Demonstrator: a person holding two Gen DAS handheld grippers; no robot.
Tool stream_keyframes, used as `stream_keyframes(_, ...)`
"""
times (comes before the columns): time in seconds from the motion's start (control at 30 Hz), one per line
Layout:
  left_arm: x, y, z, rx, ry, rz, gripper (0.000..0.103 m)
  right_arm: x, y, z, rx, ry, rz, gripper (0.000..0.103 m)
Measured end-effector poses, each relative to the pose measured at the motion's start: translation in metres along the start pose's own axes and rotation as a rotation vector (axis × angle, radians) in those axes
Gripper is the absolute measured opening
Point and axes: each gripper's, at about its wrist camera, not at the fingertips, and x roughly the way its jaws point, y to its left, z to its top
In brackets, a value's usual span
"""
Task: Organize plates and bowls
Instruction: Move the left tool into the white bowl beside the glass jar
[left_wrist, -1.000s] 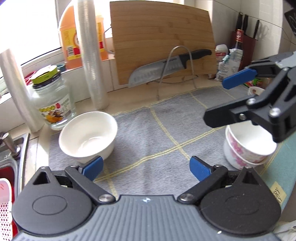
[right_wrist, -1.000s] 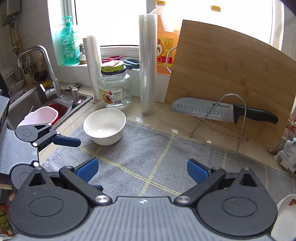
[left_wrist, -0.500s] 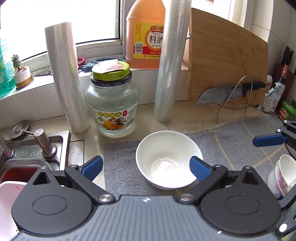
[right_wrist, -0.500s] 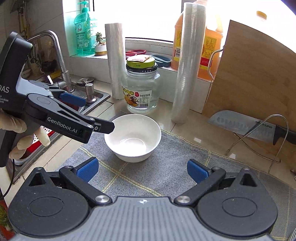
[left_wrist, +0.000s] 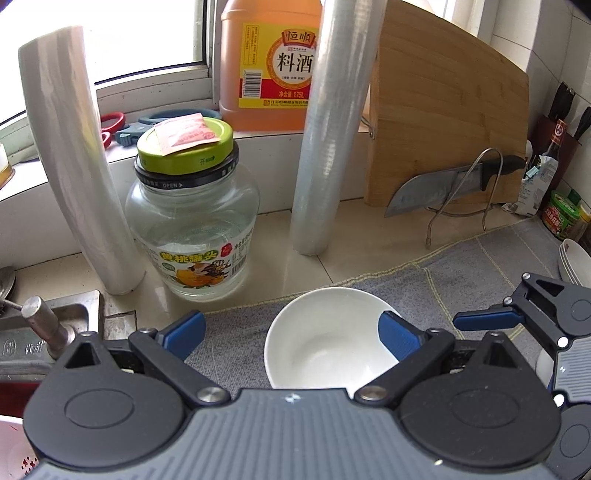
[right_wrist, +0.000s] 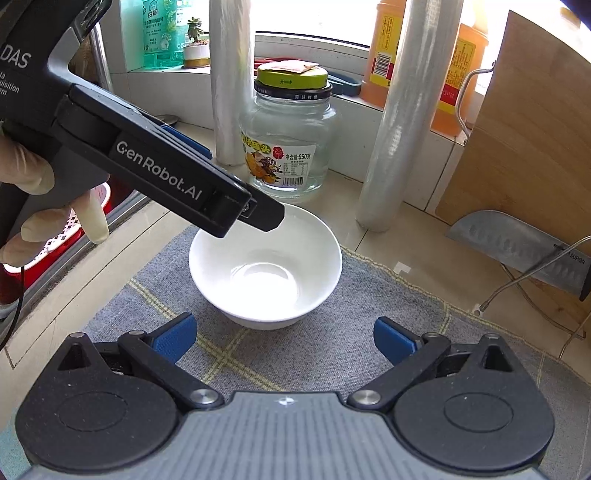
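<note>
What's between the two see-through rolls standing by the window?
A glass jar with a green lid stands between the two rolls, clearest in the left wrist view.

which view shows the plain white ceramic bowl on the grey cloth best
The right wrist view: the plain white ceramic bowl shows nearly whole, rim to base, with only the left gripper's finger crossing its far rim. In the left wrist view the bowl is cut off below by the gripper body.

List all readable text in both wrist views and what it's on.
"GenRobot.AI": left gripper arm.
"DAS": its handle; smaller lines below are cut off.
"料酒", "恒顺": orange bottle; fine print is blurred.
"OPEN": black ring of the glass jar.
"净含量:950克": jar label.
"SUPOR": knife blade.
Green bottle label: too blurred.
</note>
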Motion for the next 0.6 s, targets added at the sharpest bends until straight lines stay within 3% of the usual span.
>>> stream_keyframes(0.6, 0.026, -0.003, 0.011, 0.074, 0.067, -0.066, 0.097, 0.032, -0.004, 0.003, 0.016, 0.029, 0.013, 0.103)
